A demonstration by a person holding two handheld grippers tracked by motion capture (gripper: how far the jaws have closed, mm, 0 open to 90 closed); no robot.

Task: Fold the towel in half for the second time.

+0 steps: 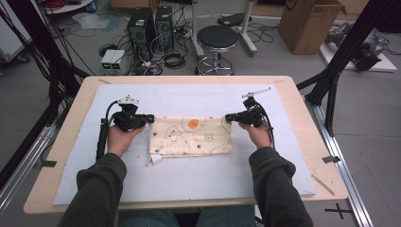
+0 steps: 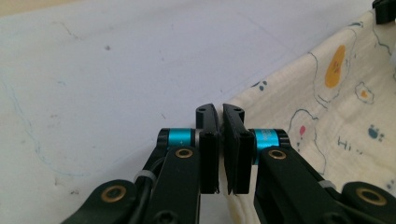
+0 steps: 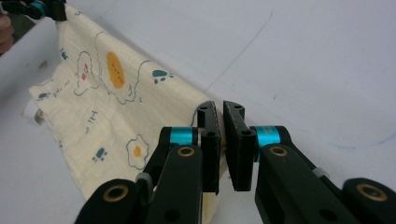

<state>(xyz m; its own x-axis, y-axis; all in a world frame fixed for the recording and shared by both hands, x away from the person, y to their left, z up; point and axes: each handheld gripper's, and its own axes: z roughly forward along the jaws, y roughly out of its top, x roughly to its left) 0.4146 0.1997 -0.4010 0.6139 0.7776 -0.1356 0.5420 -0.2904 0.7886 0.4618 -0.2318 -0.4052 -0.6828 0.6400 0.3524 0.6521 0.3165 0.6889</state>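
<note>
While the pale wooden table (image 1: 302, 142) carried a light blue-grey mat (image 1: 189, 175) over most of its top, the work sat in the middle of that mat: a folded cream cloth printed with fried eggs, paw prints and an orange blob (image 1: 191, 136), lying flat as a wide rectangle with a small white tag poking out at its near left corner. It was spread square to the person, likely so both far corners could be reached at once.

The person's left hand (image 1: 120, 137) and right hand (image 1: 255, 133) came in from the near edge, each carrying a black two-jaw tool. The left gripper (image 1: 150, 118) met the cloth's far left corner, the right gripper (image 1: 229, 117) its far right corner, mirrored so the far edge would stay taut between them.

In the left gripper view, the left gripper (image 2: 219, 114) had its jaws pressed nearly together with the cloth's corner (image 2: 327, 116) running into them; it appeared to be pinching the fabric. In the right gripper view, the right gripper (image 3: 219, 112) was likewise drawn close on the cloth's edge (image 3: 107, 116), a thin slit remaining. I judged both corners gripped, ready for another fold.
</note>
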